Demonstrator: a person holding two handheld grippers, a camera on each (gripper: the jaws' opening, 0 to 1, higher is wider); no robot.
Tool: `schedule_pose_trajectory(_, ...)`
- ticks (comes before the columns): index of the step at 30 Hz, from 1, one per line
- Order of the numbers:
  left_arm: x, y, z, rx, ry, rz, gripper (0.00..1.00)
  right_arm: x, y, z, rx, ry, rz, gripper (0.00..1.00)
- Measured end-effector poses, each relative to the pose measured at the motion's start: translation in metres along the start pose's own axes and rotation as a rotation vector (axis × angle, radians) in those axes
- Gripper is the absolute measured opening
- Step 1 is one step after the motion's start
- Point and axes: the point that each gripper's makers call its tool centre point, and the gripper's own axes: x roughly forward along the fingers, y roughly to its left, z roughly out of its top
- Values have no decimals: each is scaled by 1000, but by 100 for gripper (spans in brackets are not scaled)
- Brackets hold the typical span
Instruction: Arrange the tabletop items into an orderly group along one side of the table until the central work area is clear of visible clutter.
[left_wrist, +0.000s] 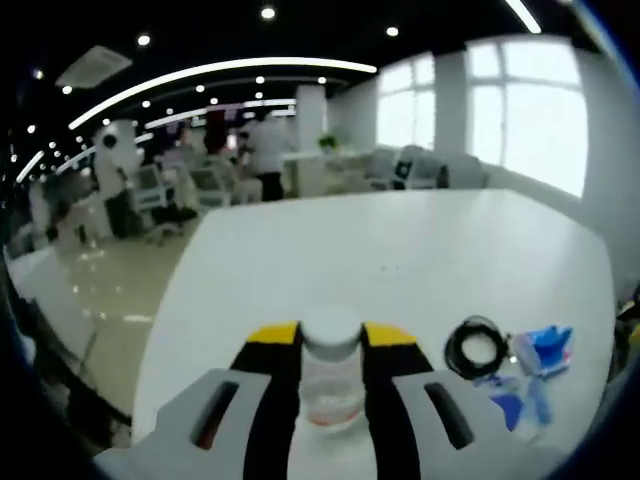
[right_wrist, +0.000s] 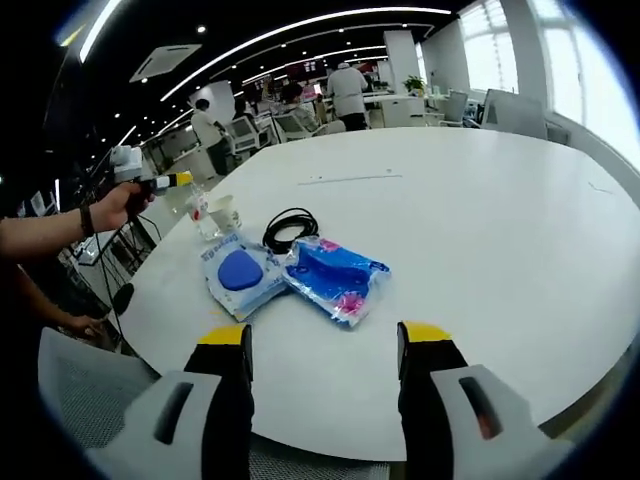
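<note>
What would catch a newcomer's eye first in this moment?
The left gripper closed around a small clear jar with a white lid, at the table's edge. Beside it lie two blue packets and a coiled black cable, while the right gripper hovers open nearby.

desk (right_wrist: 480, 230): smooth white top, faint sheen | jar (left_wrist: 331, 375): clear glass or plastic, white matt lid | blue packets (right_wrist: 335, 277): glossy crinkled plastic film | cable coil (right_wrist: 290, 228): black, rubbery, matt | floor (left_wrist: 95, 280): polished, reflecting lights | left hand-held gripper (left_wrist: 331, 345): matt black jaws, yellow tips, grey plastic body
</note>
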Motion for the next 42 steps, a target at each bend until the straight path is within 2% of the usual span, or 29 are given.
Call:
schedule_pose_trajectory(3,-1,-1,-1,-1,-12,-17,20,1,1,-1,7,1,4,58)
schedule_pose_trajectory(7,-5,-4,1,43,-8,-16,21,1,3,-2,10,2,6,58)
schedule_pose_trajectory(11,-12,-2,5,45,-7,4,42,3,6,-4,6,7,14,58)
schedule_pose_trajectory(15,-25,-7,2,-1,-10,9,45,5,8,-4,5,4,23,58)
schedule_pose_trajectory(18,-37,-17,-3,-48,-8,2,46,9,11,-5,7,1,39,58)
schedule_pose_trajectory(25,-66,-51,-22,-46,14,-11,50,11,17,-5,5,-5,73,58)
schedule_pose_trajectory(30,-79,-62,-34,-71,29,1,50,11,20,-4,6,-17,90,59)
schedule_pose_trajectory(37,-100,-86,-44,-38,54,-10,55,13,26,-7,1,-3,119,59)
schedule_pose_trajectory(42,-114,-99,-46,-60,49,-18,55,14,30,-10,-11,12,129,58)
